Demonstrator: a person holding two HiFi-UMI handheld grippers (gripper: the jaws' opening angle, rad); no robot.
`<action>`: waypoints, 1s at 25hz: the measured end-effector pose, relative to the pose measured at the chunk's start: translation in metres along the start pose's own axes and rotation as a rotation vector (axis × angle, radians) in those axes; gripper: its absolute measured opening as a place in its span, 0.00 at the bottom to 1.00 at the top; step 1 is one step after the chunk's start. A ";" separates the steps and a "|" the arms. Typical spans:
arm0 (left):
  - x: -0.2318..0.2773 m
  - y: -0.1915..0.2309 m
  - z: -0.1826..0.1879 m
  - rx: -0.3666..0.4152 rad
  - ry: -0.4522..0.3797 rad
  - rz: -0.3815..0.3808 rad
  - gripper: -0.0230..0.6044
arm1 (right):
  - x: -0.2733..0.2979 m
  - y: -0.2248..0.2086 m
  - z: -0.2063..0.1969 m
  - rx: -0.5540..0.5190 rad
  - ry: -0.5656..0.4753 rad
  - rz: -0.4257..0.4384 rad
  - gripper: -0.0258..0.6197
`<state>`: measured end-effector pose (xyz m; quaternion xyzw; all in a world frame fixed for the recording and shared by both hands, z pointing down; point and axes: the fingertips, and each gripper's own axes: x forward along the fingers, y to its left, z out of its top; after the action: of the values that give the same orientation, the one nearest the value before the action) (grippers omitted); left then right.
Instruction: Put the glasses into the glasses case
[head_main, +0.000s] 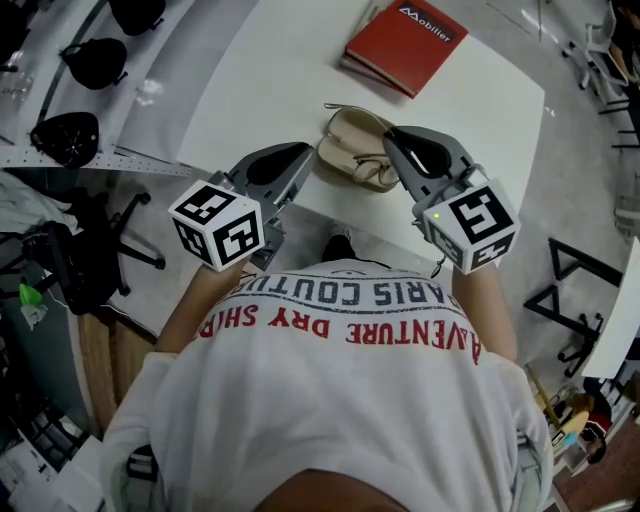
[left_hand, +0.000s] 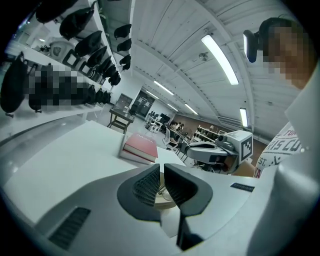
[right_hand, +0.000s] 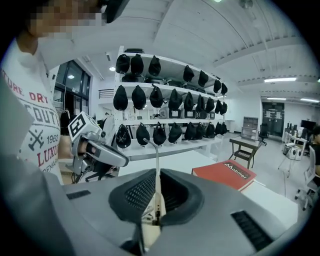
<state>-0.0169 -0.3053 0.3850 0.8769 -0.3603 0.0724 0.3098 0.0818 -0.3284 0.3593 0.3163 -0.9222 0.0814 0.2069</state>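
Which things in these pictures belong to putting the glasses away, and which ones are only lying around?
Part of the job:
- soft beige glasses case on the white table
- thin-framed glasses, one temple pinched in the right gripper
- left gripper, close to the case

Just lying about:
- red book at the table's far edge
- black helmets on the white shelves

This is a large open-plan workspace, part office and part test lab — a long white arched ceiling (left_hand: 165, 45) carries strip lights (left_hand: 220, 59). White shelves (right_hand: 165, 121) hold rows of black helmet-like headgear (right_hand: 139, 97). There are plain white tables (head_main: 280, 70) and a black swivel chair (head_main: 90, 255) — and, far down the hall, more desks and chairs (left_hand: 162, 122) and storage racks (left_hand: 207, 132).
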 end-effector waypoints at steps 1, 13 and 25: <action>0.000 0.003 0.000 -0.003 0.000 0.005 0.11 | 0.005 0.000 0.001 0.001 -0.001 0.005 0.10; -0.006 0.029 -0.002 -0.033 0.014 0.064 0.11 | 0.057 -0.005 -0.013 0.045 0.027 0.054 0.10; 0.003 0.038 -0.014 -0.054 0.047 0.052 0.11 | 0.061 -0.014 -0.072 0.137 0.124 0.036 0.10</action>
<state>-0.0390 -0.3197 0.4154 0.8567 -0.3774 0.0911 0.3396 0.0701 -0.3526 0.4505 0.3074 -0.9055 0.1675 0.2400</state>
